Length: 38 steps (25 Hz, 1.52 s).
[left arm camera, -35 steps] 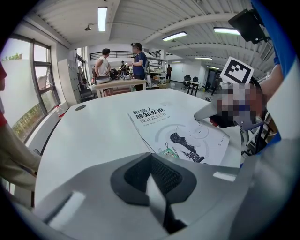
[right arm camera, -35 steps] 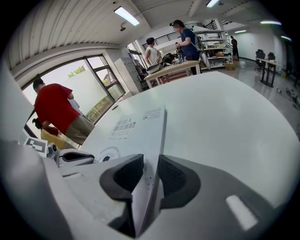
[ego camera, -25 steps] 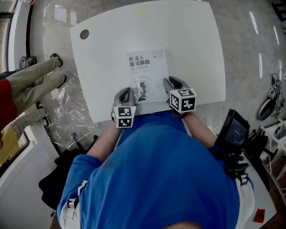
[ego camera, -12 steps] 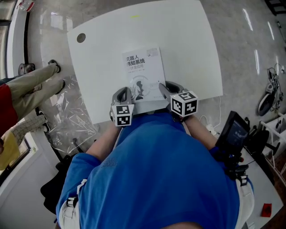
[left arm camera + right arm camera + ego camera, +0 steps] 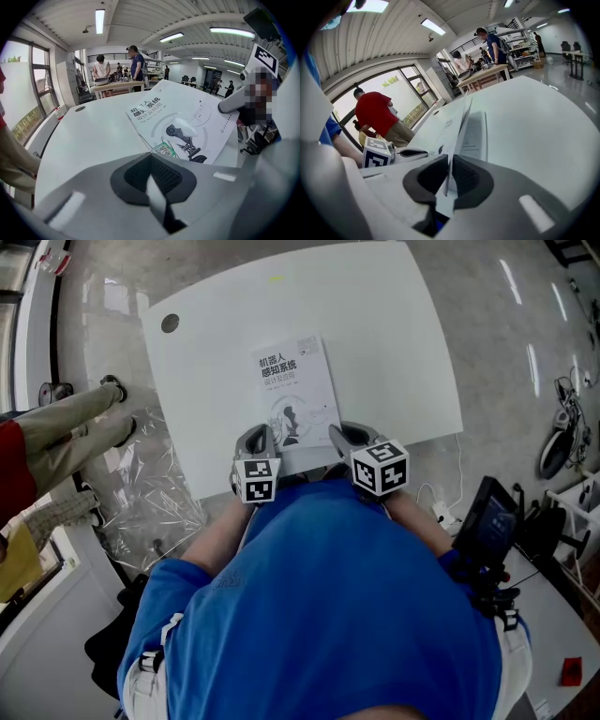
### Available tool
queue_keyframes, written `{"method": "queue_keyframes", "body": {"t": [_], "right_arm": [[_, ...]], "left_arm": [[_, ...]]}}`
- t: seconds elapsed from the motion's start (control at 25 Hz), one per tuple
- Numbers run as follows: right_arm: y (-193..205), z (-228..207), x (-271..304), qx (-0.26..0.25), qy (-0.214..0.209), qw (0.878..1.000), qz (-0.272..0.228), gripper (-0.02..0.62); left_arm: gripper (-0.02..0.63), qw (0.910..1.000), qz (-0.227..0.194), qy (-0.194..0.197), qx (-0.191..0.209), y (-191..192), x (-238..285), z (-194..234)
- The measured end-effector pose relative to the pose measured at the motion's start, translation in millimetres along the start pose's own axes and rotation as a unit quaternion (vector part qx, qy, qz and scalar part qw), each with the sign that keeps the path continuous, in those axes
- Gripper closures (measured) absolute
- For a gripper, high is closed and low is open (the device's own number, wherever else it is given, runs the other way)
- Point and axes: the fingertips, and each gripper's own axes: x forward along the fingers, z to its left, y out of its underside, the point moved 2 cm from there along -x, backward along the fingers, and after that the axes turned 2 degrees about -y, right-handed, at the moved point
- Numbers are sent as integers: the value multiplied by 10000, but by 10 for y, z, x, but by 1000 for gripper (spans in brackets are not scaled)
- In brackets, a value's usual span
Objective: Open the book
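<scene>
The book (image 5: 292, 395) lies at the 6 o'clock edge of the white table (image 5: 394, 334), nearest the person. Its front cover (image 5: 458, 126) is pinched edge-on in the right gripper (image 5: 337, 435), whose jaws have just been closing on it at the book's 5 o'clock corner. The left gripper (image 5: 259, 439), jaws together and empty, sits at 7 o'clock. The bite looks shallow: swung fast, the cover could slip free, crease, or drag the whole book along
</scene>
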Motion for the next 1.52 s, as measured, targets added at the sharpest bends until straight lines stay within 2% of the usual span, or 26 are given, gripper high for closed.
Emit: {"method": "queue_keyframes", "body": {"t": [0.28, 0.8, 1.12, 1.32, 1.52], "right_arm": [[-82, 411, -227, -422, -56, 9988, -255, 578], [-359, 1241, -78, -1292, -685, 9880, -496, 580], [-320, 1897, 464, -1874, -1048, 9761, -330, 580], [-380, 2010, 445, -2079, -1237, 9701, -197, 580], [-315, 2162, 639, -2323, -1364, 9630, 60, 580]], "left_arm": [[600, 9996, -283, -36, 37, 3, -355, -58], [600, 9957, -787, -428, -245, 68, -788, 313], [600, 9916, -954, -693, -528, 402, -1013, 865], [600, 9886, -999, -930, -640, 364, -1216, 851], [600, 9855, -977, -1135, -799, 498, -1377, 937]]}}
